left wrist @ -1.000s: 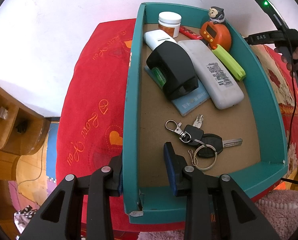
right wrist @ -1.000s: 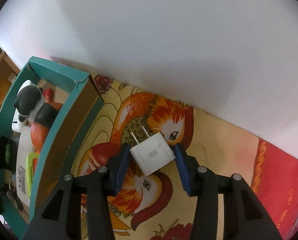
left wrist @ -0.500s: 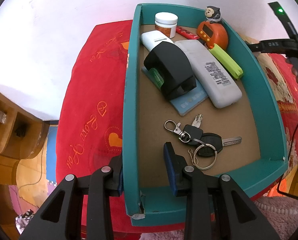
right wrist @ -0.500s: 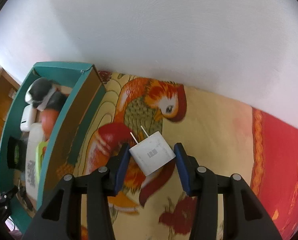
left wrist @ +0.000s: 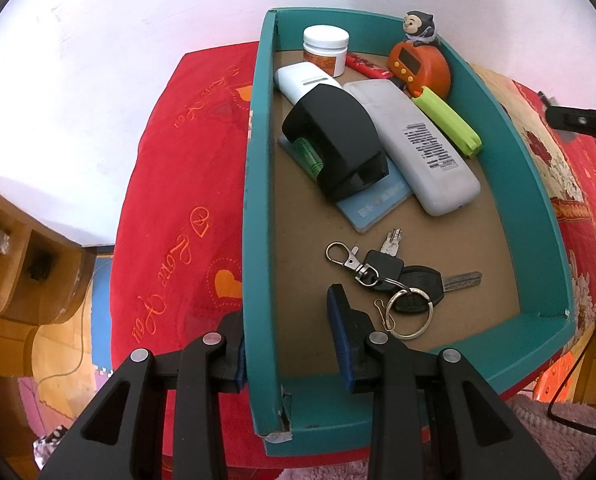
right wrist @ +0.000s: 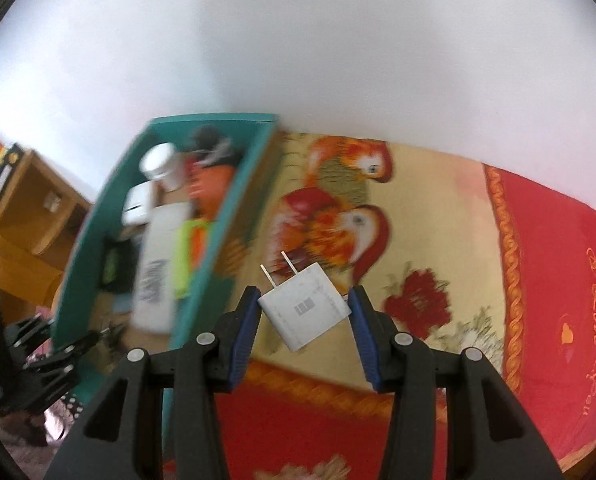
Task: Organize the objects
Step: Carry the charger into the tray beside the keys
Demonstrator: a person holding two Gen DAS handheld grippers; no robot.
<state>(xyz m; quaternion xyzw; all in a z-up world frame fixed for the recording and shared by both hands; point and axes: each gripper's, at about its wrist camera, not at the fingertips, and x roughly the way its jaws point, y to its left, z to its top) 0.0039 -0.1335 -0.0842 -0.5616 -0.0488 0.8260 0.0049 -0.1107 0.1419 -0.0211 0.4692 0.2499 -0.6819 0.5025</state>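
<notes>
My left gripper (left wrist: 288, 344) is shut on the left wall of a teal box (left wrist: 258, 160), one finger outside the wall and one inside. Lying in the box are a bunch of keys (left wrist: 398, 280), a black device (left wrist: 334, 140), a white remote (left wrist: 422, 148), a green marker (left wrist: 448, 120), an orange timer (left wrist: 418, 64) and a white jar (left wrist: 325, 50). My right gripper (right wrist: 302, 320) is shut on a white plug charger (right wrist: 304, 312), prongs pointing away, held above the bird-patterned bedspread (right wrist: 338, 216) to the right of the teal box (right wrist: 234, 208).
The box rests on a red blanket (left wrist: 178, 220) against a white wall (left wrist: 138, 20). A wooden shelf unit (left wrist: 10, 248) stands at the left. A blue card (left wrist: 374, 204) lies under the black device. A black cable (left wrist: 578, 380) hangs at the lower right.
The right gripper has carried the charger up and away from the bedspread, and more of the box's inside now shows in its view. The left gripper kept its hold on the wall.
</notes>
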